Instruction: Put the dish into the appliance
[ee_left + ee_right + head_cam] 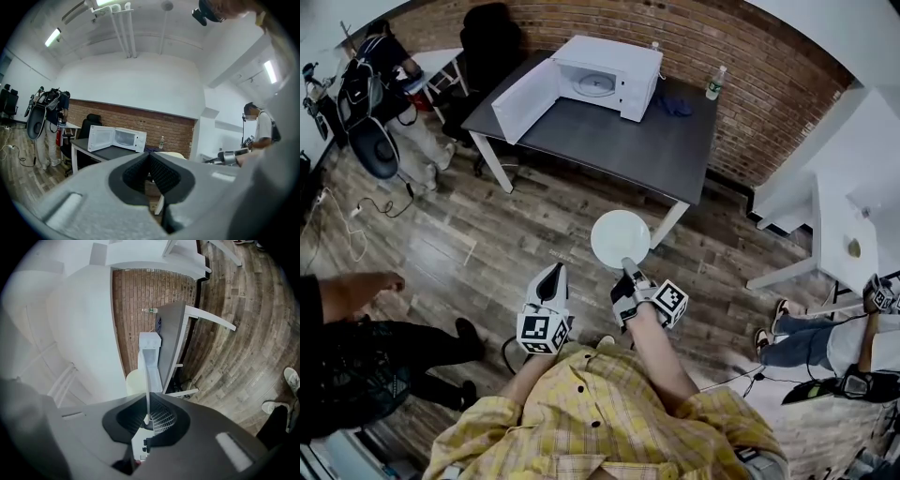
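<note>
The dish is a white round plate [620,237], held out over the wooden floor by its near rim, and my right gripper [628,265] is shut on that rim. In the right gripper view the plate [146,380] runs edge-on out of the closed pads of the gripper [149,417]. My left gripper [553,273] hangs beside it, shut and holding nothing, and its jaws [149,161] meet. The appliance is a white microwave [605,77] with its door swung open to the left. It stands on a dark table [609,141] well ahead of both grippers, and shows as the microwave [117,139] in the left gripper view.
A water bottle [714,82] and a blue cloth [675,103] lie on the table right of the microwave. A person with a backpack [370,75] stands far left. A person's arm [356,291] reaches in at left, and someone sits at right [825,337]. White desks [844,225] stand at right.
</note>
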Available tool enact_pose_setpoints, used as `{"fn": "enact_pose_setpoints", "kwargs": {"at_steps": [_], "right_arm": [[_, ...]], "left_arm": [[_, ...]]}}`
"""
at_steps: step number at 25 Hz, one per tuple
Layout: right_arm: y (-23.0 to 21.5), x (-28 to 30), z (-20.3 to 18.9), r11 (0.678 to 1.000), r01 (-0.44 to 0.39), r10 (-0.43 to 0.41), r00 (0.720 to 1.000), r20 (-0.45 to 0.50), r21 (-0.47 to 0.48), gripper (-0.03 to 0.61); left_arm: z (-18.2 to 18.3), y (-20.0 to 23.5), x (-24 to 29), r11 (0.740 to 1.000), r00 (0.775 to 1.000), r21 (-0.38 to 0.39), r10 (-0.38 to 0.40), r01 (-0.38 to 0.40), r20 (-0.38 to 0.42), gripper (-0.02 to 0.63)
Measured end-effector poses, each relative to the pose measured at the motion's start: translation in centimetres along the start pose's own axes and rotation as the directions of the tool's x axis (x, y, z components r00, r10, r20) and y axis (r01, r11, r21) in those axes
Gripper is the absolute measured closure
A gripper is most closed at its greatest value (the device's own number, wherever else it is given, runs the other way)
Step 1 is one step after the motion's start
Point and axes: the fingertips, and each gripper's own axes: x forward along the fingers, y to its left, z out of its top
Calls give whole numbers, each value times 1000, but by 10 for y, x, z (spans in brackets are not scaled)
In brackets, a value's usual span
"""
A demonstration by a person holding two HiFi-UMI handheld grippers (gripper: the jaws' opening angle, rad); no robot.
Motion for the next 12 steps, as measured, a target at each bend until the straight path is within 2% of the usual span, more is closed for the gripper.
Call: {"fn": "enact_pose_setpoints", "kwargs": {"at_steps": [7, 12], "right_arm": [[4, -15, 5, 1000, -9, 9, 1000, -25, -25, 565], [-3, -16, 7, 1000, 3, -3, 999, -34, 0, 565]], "left_arm": [[-13, -21, -6, 1000, 1000, -7, 22, -22, -10, 615], [-15, -28, -4, 1000, 1000, -1, 26, -26, -17, 617]]}}
